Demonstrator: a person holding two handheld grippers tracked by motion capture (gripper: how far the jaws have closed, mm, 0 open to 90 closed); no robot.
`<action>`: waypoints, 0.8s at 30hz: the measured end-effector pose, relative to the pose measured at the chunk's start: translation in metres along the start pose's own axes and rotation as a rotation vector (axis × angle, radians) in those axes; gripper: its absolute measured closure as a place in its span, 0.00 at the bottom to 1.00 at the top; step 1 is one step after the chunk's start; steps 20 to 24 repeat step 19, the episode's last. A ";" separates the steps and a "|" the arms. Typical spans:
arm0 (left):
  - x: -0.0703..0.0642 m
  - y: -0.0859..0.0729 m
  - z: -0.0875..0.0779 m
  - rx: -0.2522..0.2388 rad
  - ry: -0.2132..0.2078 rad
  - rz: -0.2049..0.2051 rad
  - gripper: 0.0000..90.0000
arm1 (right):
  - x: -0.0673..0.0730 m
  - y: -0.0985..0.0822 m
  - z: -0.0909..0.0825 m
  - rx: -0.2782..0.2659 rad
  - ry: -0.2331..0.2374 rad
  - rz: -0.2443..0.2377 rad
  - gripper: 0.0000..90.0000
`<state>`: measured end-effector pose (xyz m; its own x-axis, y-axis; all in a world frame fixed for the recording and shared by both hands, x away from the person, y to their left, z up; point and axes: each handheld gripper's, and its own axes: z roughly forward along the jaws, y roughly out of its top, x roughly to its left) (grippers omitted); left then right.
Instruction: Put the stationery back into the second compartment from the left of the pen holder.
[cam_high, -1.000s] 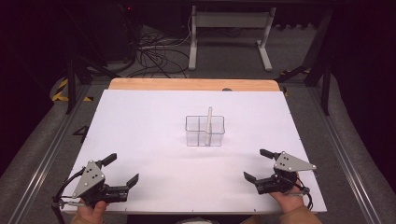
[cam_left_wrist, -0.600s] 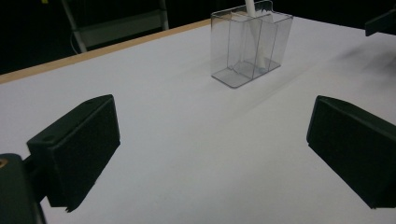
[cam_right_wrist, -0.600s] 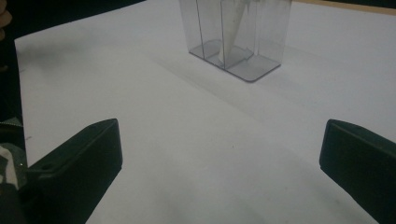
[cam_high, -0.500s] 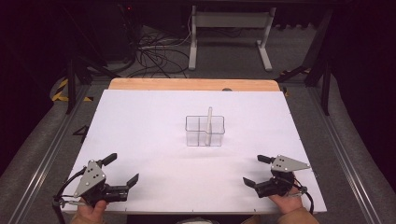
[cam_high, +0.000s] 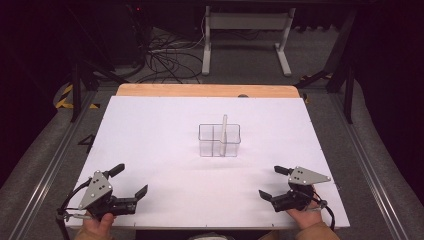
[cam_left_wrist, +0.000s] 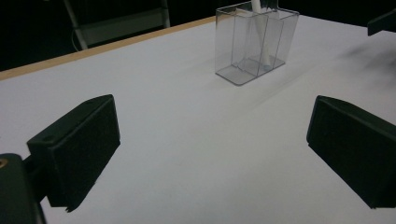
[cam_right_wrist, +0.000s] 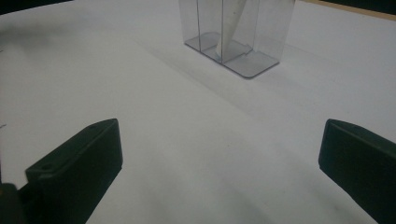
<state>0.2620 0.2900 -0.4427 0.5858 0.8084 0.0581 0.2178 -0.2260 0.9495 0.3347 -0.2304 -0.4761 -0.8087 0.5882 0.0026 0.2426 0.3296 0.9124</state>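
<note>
Ahead of both tools, near the middle of the white tabletop (cam_high: 150, 130), I see a clear divided container (cam_high: 219, 140) standing upright, with a white stick (cam_high: 223, 131) leaning in one of its compartments. My left tool (cam_high: 129, 179) sits near the tabletop's near left corner, jaws spread wide and holding nothing; the container lies forward and to its right, well apart. My right tool (cam_high: 274, 181) sits near the near right corner, jaws equally wide and empty; the container lies forward and to its left, also well apart. Both tools angle inward toward the container.
</note>
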 end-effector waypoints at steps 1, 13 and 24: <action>0.000 0.000 0.000 0.001 0.000 0.002 0.04 | 0.000 0.000 0.000 -0.002 -0.001 -0.002 0.00; -0.001 0.000 0.000 0.002 -0.001 -0.003 0.04 | 0.002 0.001 -0.002 -0.021 -0.006 -0.014 0.00; 0.000 0.000 0.000 0.002 0.005 0.000 0.04 | 0.001 0.002 -0.003 -0.021 -0.009 -0.011 0.00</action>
